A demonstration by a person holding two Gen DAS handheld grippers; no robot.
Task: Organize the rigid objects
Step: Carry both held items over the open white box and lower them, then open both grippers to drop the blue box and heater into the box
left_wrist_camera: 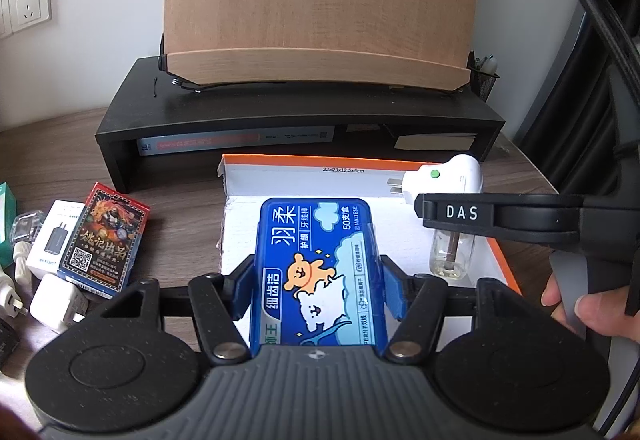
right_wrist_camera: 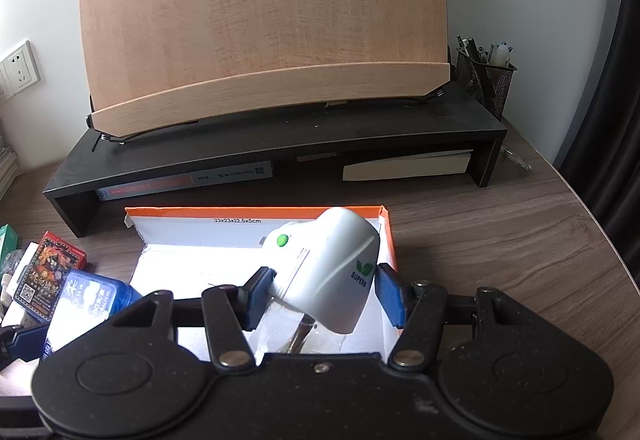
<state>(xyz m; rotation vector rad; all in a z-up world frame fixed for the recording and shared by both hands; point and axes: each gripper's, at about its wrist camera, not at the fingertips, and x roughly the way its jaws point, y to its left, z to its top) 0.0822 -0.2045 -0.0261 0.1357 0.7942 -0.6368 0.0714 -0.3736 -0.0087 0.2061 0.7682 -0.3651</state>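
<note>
My left gripper (left_wrist_camera: 316, 280) is shut on a blue floss-pick box (left_wrist_camera: 316, 264) and holds it over the open orange-and-white cardboard box (left_wrist_camera: 280, 176). My right gripper (right_wrist_camera: 324, 292) is shut on a white plug-in mosquito repeller (right_wrist_camera: 332, 268) with a green button and a clear liquid bottle below; it hangs over the right part of the cardboard box (right_wrist_camera: 256, 218). The repeller also shows in the left wrist view (left_wrist_camera: 444, 180), beside my right gripper. The blue box shows at the lower left of the right wrist view (right_wrist_camera: 92, 300).
Left of the cardboard box lie a card deck box (left_wrist_camera: 104, 240), a white charger box (left_wrist_camera: 52, 236), white plug adapters (left_wrist_camera: 56, 304) and a small clear bottle (left_wrist_camera: 24, 228). A black monitor riser (left_wrist_camera: 296, 112) with a wooden book stand (left_wrist_camera: 320, 0) stands behind. A mesh pen holder (right_wrist_camera: 484, 76) stands at the right.
</note>
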